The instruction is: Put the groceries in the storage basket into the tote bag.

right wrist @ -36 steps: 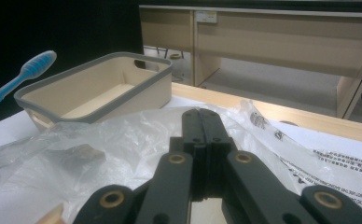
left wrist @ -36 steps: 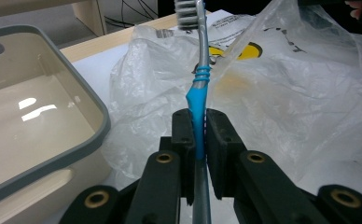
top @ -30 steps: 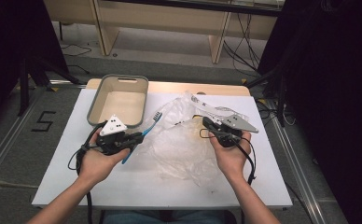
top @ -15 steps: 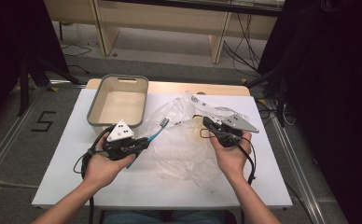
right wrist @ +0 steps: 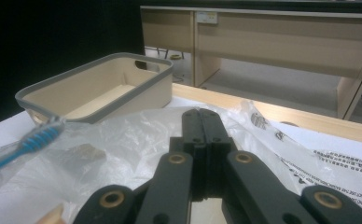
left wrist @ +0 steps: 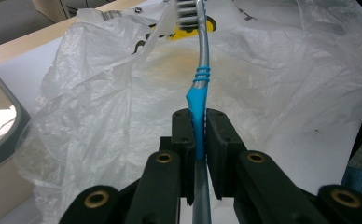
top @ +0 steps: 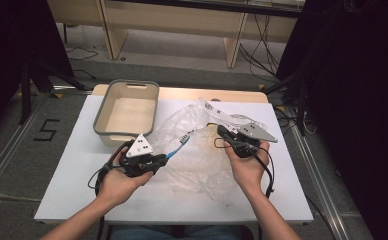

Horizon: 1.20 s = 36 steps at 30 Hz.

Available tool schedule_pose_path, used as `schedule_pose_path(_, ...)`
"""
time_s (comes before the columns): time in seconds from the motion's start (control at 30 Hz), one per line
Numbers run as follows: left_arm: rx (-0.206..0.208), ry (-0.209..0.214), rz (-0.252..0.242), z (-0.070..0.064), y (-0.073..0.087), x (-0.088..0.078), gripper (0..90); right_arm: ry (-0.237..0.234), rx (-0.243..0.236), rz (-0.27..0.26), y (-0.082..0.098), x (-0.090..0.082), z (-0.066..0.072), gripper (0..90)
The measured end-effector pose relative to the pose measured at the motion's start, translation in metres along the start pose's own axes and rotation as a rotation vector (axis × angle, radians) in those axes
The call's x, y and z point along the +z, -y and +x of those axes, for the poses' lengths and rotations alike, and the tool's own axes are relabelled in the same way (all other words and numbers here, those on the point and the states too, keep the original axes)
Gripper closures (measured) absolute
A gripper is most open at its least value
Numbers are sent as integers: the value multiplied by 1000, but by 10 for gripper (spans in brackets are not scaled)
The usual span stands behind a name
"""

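while clamped only by the blue handle, could pivot or slide between the pads of the left gripper [left wrist: 197, 135] and tip, since most of the toothbrush [top: 178, 146] juts out unsupported toward the far right. could also snag on the clear plastic bag [top: 197, 150], crumpled and loose on the white table [top: 72, 165], with the bristle end right over its folds; a catch there would drag the film along or twist the brush in the grip. might likewise lose the bag edge at the right gripper [top: 228, 136], jaws pressed together on a pinch of thin film that looks slippery, though cannot tell how much is caught. further left, could clip the grey rim of the beige bin [top: 127, 107] on a swing that way, standing just beside the bag at the far left. looks slim: blue grip with ribbed rings, silver-grey neck, white bristles, held just above the bag near the table's middle, head pointing far and right.
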<state>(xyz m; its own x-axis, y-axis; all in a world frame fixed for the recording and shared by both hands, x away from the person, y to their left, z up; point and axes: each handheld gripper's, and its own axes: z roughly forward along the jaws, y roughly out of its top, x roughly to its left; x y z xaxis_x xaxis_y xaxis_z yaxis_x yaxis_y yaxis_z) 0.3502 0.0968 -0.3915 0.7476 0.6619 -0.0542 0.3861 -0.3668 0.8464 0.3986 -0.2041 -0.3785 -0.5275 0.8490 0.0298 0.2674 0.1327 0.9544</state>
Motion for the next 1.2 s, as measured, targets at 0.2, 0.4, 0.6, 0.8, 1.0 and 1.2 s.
schedule_pose_path(0.2,16,0,15,-5,-1,8,821,3,2,-3,0,-1,0,900)
schedule_pose_path(0.4,20,1,40,-7,-1,17,820,-1,0,-2,0,-1,0,900)
schedule_pose_path(0.6,21,8,73,-10,-1,30,820,-1,-1,-5,-1,-1,1,900)
schedule_pose_path(0.8,28,4,96,-14,-2,42,820,-3,1,-4,-1,-1,1,900)
schedule_pose_path(1.0,37,-11,119,-15,-4,54,820,-5,0,-5,-1,-1,1,900)
schedule_pose_path(1.2,56,-34,137,-18,-7,66,820,-7,0,-3,-1,-1,1,900)
